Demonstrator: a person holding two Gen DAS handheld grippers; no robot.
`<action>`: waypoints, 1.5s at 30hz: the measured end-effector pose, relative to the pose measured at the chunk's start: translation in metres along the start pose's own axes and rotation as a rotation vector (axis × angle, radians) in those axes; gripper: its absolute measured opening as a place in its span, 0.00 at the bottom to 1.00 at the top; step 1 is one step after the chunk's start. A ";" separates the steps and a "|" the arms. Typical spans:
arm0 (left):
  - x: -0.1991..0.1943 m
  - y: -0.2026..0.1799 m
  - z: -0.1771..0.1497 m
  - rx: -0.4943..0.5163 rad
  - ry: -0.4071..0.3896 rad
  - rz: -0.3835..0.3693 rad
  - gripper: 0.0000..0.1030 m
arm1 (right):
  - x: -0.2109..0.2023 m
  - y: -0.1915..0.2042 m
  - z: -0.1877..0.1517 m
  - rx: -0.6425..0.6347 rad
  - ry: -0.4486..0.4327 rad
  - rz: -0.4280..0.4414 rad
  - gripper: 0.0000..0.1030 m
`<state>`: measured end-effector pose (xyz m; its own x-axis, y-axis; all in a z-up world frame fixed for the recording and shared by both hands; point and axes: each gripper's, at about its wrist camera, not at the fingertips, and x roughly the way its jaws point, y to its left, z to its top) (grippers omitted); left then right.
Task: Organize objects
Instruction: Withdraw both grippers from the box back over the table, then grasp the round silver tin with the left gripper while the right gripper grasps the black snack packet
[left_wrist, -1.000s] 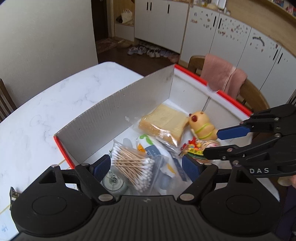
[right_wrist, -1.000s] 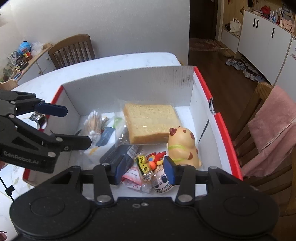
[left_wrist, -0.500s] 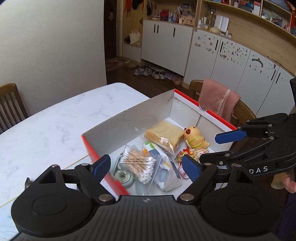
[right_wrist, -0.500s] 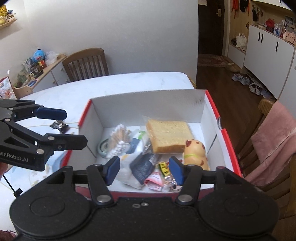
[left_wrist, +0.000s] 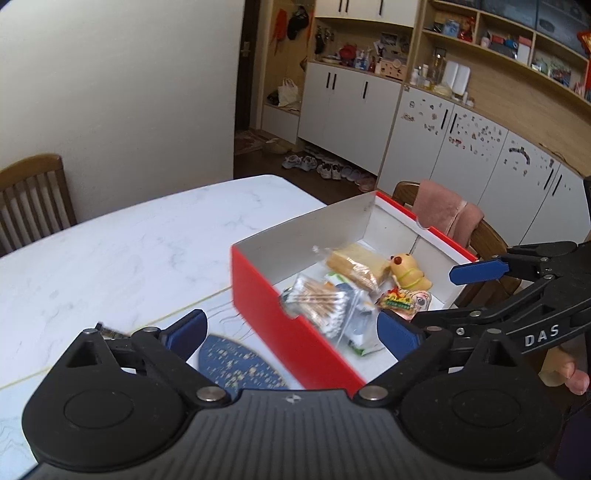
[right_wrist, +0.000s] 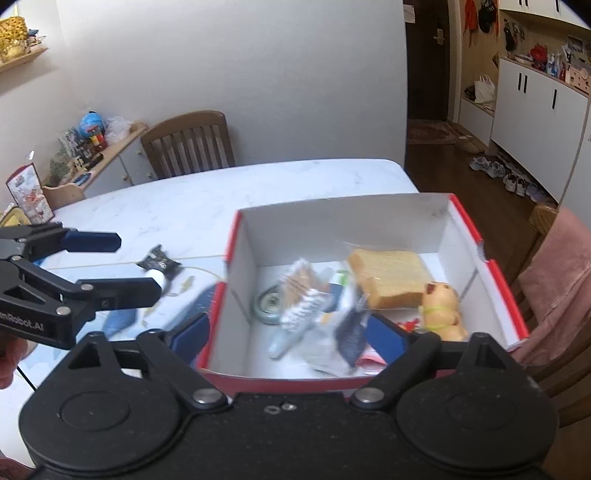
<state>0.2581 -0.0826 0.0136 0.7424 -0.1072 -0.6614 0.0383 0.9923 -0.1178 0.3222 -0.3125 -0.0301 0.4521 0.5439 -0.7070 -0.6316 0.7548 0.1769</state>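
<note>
We hold both hand-held grippers back from the red box (right_wrist: 369, 384); the left hand-held gripper (left_wrist: 291, 332) and the right hand-held gripper (right_wrist: 291, 334) have just been opening, both released, nothing between the jaws. Bread (right_wrist: 391, 277), cotton swabs (right_wrist: 303, 291) and the yellow toy (right_wrist: 441, 310) lie inside the box. A small packet (right_wrist: 159, 264) remains on the bench (right_wrist: 184, 206) at nine o'clock of the box; likely our next pick.

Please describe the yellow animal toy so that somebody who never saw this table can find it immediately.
On the white marble table stands a red box with white inside walls. In the box's corner nearest the chair with the pink cloth, beside the bagged bread slice, sits the yellow animal toy. It is the only moulded figure there; everything around it is packets.
</note>
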 end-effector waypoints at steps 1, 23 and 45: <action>-0.003 0.006 -0.003 -0.008 0.001 -0.002 0.96 | 0.001 0.005 0.000 0.003 -0.003 0.004 0.95; -0.010 0.137 -0.067 -0.114 -0.020 0.128 0.99 | 0.082 0.113 0.048 -0.044 0.080 0.040 0.99; 0.079 0.136 -0.097 -0.055 -0.020 0.190 0.99 | 0.224 0.163 0.084 -0.187 0.309 0.105 0.99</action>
<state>0.2570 0.0383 -0.1261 0.7456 0.0836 -0.6611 -0.1397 0.9897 -0.0324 0.3735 -0.0374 -0.1021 0.1848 0.4569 -0.8701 -0.7818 0.6049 0.1516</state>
